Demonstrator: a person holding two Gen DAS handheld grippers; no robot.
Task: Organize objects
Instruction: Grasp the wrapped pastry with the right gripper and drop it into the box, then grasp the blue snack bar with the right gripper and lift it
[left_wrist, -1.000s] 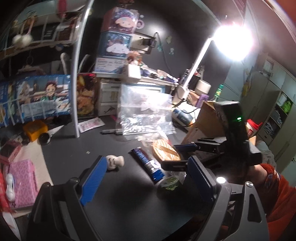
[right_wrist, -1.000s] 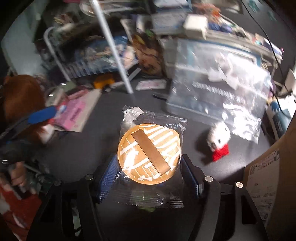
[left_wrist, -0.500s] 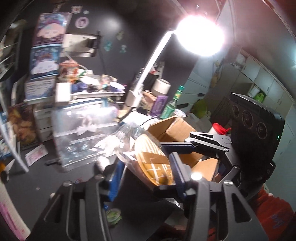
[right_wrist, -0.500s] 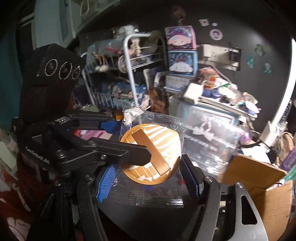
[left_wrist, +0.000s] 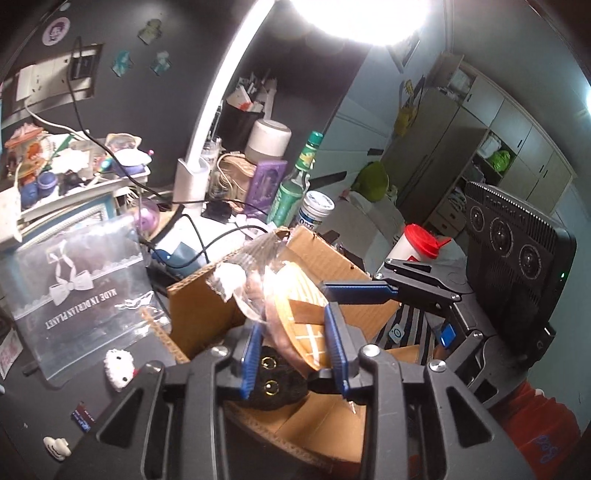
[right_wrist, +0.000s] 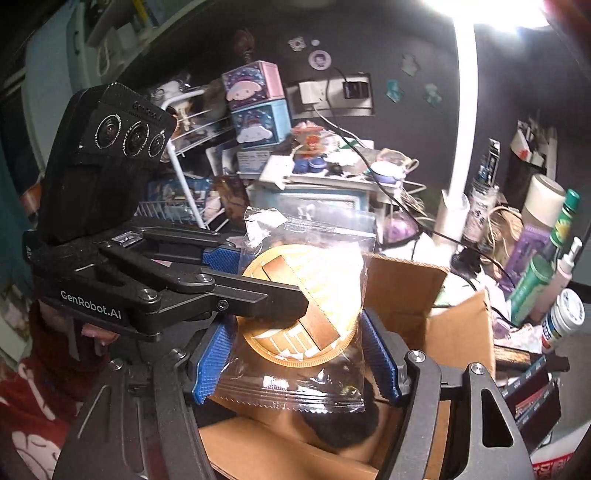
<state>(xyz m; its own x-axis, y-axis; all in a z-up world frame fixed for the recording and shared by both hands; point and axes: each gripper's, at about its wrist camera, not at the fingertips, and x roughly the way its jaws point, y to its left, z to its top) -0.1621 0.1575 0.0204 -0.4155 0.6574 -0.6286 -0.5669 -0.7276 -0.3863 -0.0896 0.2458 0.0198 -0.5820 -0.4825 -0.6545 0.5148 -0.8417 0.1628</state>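
A round brown cookie in a clear packet (right_wrist: 306, 295) hangs over an open cardboard box (right_wrist: 406, 288). My right gripper (right_wrist: 297, 362) is shut on the packet's two side edges. My left gripper (left_wrist: 293, 358) is shut on the same cookie packet (left_wrist: 295, 317), pinching its flat faces. In the right wrist view one left finger (right_wrist: 258, 295) crosses the cookie's front. In the left wrist view a blue right finger (left_wrist: 354, 291) reaches in from the right. A black plush with gold eyes (left_wrist: 269, 384) lies in the box (left_wrist: 199, 310) below.
A clear zip bag (left_wrist: 81, 280) leans left of the box, a white plush (left_wrist: 118, 365) on the dark desk before it. Bottles (left_wrist: 291, 184), a red-capped container (left_wrist: 417, 240) and a lamp pole (left_wrist: 210, 110) crowd behind. A wire rack (right_wrist: 177, 173) stands far left.
Both grippers moved from over the desk to above the cardboard box with the cookie packet. My left gripper, open a second ago, has shut on the packet that the right one holds.
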